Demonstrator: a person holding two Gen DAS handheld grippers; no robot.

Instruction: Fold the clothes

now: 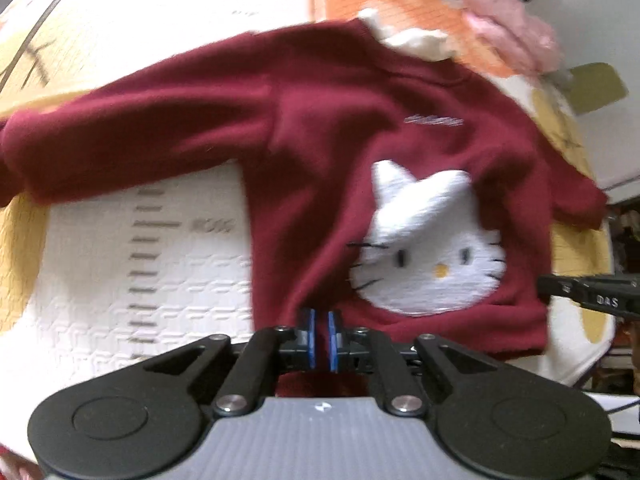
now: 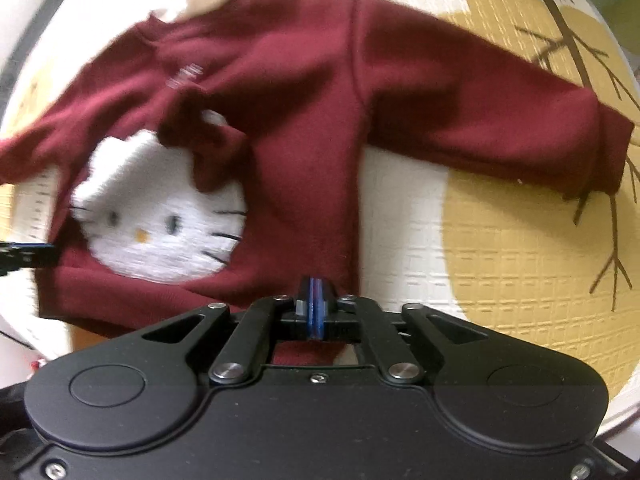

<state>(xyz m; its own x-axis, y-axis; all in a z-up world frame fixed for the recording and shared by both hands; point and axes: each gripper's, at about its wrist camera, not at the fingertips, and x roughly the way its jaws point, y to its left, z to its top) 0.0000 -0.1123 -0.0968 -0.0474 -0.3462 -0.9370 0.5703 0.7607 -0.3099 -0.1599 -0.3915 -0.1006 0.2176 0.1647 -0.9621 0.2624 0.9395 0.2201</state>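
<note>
**Maroon sweater laid out on a patterned cover, both grippers at its hem**

The sweater [image 1: 328, 152] is a small, deep maroon pullover of soft, fleecy knit, lying front-up with a round neckline and long sleeves. One sleeve [image 1: 120, 132] stretches out flat to the side; the opposite sleeve [image 2: 500, 120] does the same in the right wrist view, ending in a ribbed cuff. On the chest sits a fluffy white cat face [image 1: 428, 248], oval with pointed ears, dark eyes, a yellow nose and thin black whiskers; a fold of maroon cloth overlaps its upper edge. Above it runs a short pale stitched line, too blurred to read.

The sweater rests on a cover [image 2: 500, 260], embossed in a brick-like relief, cream with mustard circles and brown branch motifs. Orange, pink and cream fabrics lie heaped beyond the neckline.

The left gripper [image 1: 321, 320] sits at the hem, its blue pads slightly parted with a narrow gap. The right gripper [image 2: 315, 300] is clenched at the other hem corner; whether cloth is pinched cannot be told.
</note>
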